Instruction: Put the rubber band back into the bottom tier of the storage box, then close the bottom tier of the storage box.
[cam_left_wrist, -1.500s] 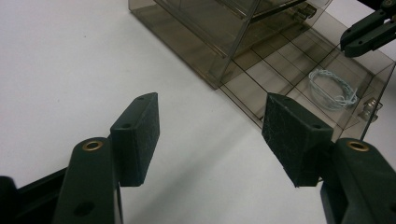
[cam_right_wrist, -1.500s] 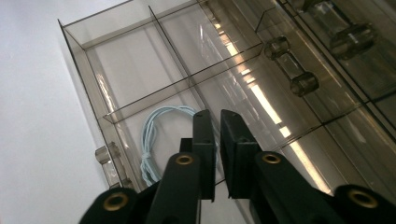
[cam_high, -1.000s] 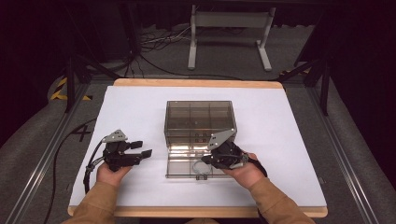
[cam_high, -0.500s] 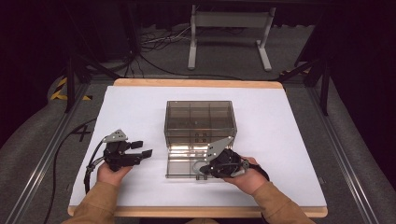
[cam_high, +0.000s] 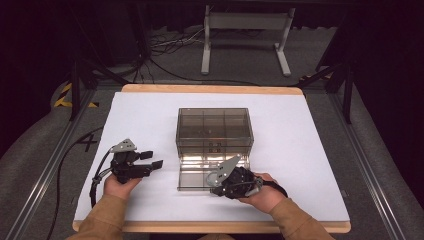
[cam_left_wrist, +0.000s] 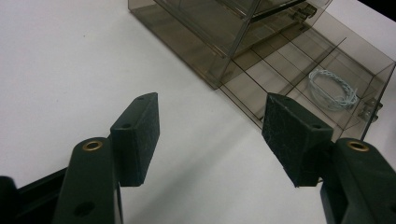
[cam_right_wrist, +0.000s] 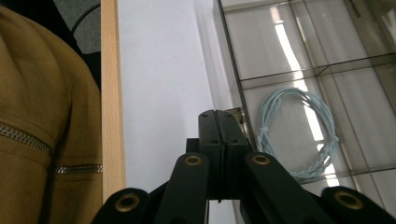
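A smoky clear compartment box (cam_high: 214, 131) lies open in the middle of the white table, its shallow divided half (cam_high: 197, 172) nearest me. A coil of pale blue wire (cam_right_wrist: 301, 135) lies in one front compartment and shows again as the coil (cam_left_wrist: 332, 91) in the left gripper view. My right gripper (cam_high: 214, 185) is shut with nothing between its pads. Its tips (cam_right_wrist: 218, 115) sit against the box's front wall (cam_right_wrist: 229, 79), beside a small latch (cam_right_wrist: 237, 114). My left gripper (cam_high: 152, 160) rests open on the table left of the box, its jaws (cam_left_wrist: 210, 121) wide apart and empty.
The table's wooden front edge (cam_right_wrist: 112, 93) runs close to my right gripper, with a tan sleeve (cam_right_wrist: 42, 116) just beyond it. White tabletop (cam_high: 300, 135) spreads on both sides of the box. A metal stand (cam_high: 245, 35) is on the floor behind the table.
My right hand has drawn back a little toward the table's front edge and turned, so its gripper now points left along the box's front wall. The left gripper has stayed put.
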